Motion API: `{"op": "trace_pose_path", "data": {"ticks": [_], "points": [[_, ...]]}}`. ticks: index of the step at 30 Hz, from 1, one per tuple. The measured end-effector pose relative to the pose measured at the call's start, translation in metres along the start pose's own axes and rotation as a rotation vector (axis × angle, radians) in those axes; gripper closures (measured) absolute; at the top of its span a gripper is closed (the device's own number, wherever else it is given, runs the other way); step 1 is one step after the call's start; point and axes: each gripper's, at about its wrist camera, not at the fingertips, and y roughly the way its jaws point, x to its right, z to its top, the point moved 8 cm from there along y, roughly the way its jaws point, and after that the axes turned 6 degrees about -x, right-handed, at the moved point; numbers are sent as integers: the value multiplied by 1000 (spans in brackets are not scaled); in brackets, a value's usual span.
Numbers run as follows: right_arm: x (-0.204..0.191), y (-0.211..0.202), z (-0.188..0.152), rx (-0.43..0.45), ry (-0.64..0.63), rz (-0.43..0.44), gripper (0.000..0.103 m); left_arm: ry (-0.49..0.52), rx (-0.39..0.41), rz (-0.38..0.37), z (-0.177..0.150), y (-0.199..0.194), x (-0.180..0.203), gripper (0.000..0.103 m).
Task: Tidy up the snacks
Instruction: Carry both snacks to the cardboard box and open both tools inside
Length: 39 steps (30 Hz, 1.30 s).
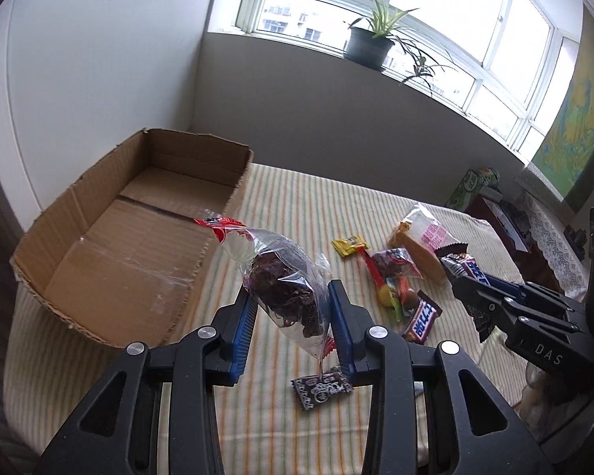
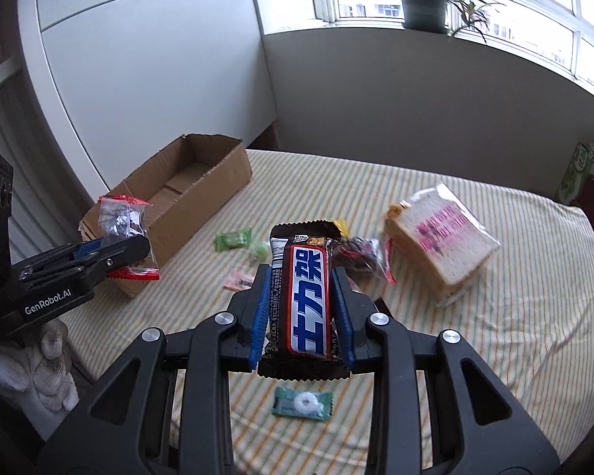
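Snacks lie scattered on a striped cloth (image 2: 415, 213) as both grippers hang above it, each loaded. The left gripper (image 1: 293, 316) clamps a clear bag of dark dried fruit (image 1: 285, 281) just right of an open cardboard box (image 1: 111, 261); the right gripper (image 2: 301, 308) pinches a chocolate bar (image 2: 307, 297) upright, with wrapped sliced bread (image 2: 443, 241) behind to its right.

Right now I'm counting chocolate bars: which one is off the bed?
The chocolate bar clamped in the right gripper; the other bar lies on the striped sheet.
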Motion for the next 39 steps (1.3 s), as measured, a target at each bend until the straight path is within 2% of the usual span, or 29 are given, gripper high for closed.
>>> {"op": "trace_pose_path", "data": {"ticks": [7, 11, 19, 26, 28, 31, 32, 33, 39], "points": [[-49, 29, 43, 12, -106, 69, 72, -62, 37, 88, 12, -14, -53, 69], [-75, 56, 59, -13, -139, 124, 72, -97, 43, 120, 14, -16, -80, 69], [-128, 105, 75, -73, -197, 166, 72, -139, 41, 158, 13, -14, -112, 69], [-143, 126, 79, -112, -203, 189, 72, -152, 30, 160, 13, -11, -123, 68], [-145, 127, 79, -112, -208, 182, 70, -160, 30, 164, 14, -10, -125, 68], [-143, 121, 80, -96, -207, 177, 57, -173, 30, 161, 14, -9, -129, 63], [-142, 119, 81, -88, -204, 172, 47, -177, 30, 159, 14, -10, -129, 53], [-141, 117, 82, -79, -201, 166, 43, -178, 34, 159, 14, -11, -130, 44], [-126, 96, 84, -52, -176, 159, 43, -181, 57, 171, 13, -21, -128, 43]]}}
